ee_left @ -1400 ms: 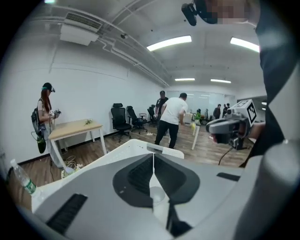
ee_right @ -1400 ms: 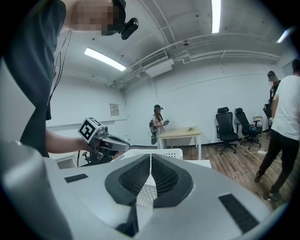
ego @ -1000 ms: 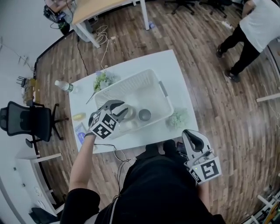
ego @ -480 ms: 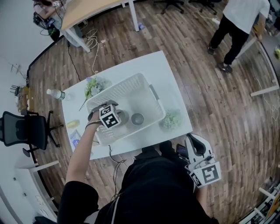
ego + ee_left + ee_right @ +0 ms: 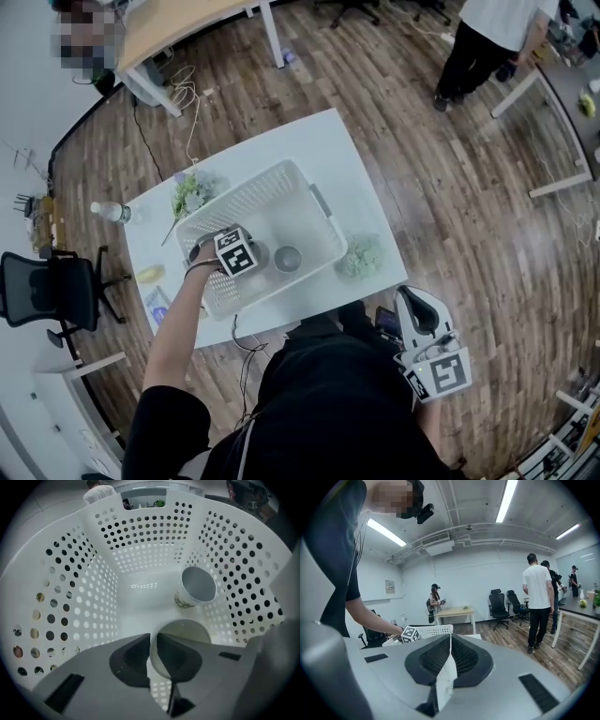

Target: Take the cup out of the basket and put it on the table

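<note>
Left gripper (image 5: 152,649) reaches down into the white basket (image 5: 140,541); its jaws, just closing, pinch the wall of a cup (image 5: 190,629) (a second cup (image 5: 199,584) sits just beyond). Right gripper (image 5: 449,658) is closed and empty.

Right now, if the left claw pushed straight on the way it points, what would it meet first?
The nearer cup: the left claw, jaws just closed further, already pinches its wall. Below that, probably the basket floor.
</note>
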Available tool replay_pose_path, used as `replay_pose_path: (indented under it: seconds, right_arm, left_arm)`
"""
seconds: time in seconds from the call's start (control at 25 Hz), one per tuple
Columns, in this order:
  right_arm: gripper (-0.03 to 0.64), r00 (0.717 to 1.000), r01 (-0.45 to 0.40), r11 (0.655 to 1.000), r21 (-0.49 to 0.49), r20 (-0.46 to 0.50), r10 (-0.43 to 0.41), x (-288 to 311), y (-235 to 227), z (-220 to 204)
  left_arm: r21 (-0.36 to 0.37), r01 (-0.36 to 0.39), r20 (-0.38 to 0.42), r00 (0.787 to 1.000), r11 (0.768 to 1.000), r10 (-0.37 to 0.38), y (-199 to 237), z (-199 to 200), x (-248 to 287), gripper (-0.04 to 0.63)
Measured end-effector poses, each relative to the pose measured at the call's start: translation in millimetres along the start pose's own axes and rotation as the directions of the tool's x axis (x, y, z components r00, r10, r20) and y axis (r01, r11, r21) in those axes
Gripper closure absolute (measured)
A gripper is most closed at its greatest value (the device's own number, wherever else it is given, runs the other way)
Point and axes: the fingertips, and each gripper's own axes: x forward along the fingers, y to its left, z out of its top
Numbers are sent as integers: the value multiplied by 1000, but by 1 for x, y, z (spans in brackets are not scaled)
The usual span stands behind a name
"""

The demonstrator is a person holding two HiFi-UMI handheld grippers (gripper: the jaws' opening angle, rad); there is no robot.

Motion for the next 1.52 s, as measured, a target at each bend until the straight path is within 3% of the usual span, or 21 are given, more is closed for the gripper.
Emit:
replay_pose_path:
  seconds: [0.32,0.52,0.68,0.84,1.08,1.32,1.52]
  right_arm:
    - [591,1000,-15,1000,-6,-3,15,5,4,1]
    - [591,1000,-21,1000,-11,5,21,4,7,2]
    - [591,999,-45,999,-19,16,46,3,11,3]
    - [591,996,-79,997,-26,27,80,2,15,2]
    - [591,985,-165,985,-42,45,167,12,27,6]
    - [591,956,-289,955,-62,40,292,31,45,12]
    - [591,917,-395,915,-84,32,398,48,70,16]
  left_arm:
    - [27,6,-9,1000,1000,-6,0,1,-3,565]
    - [15,-18,24,1000,1000,18,0,10,-12,565]
    - [-36,-50,56,997,998,52,1,19,-27,565]
    - [-160,-97,112,987,982,116,12,29,-56,565]
    - [-382,-129,216,950,915,224,19,27,-124,565]
    - [-557,-155,272,894,816,355,13,2,-206,565]
    - [-681,-178,252,854,710,456,-5,-46,-257,565]
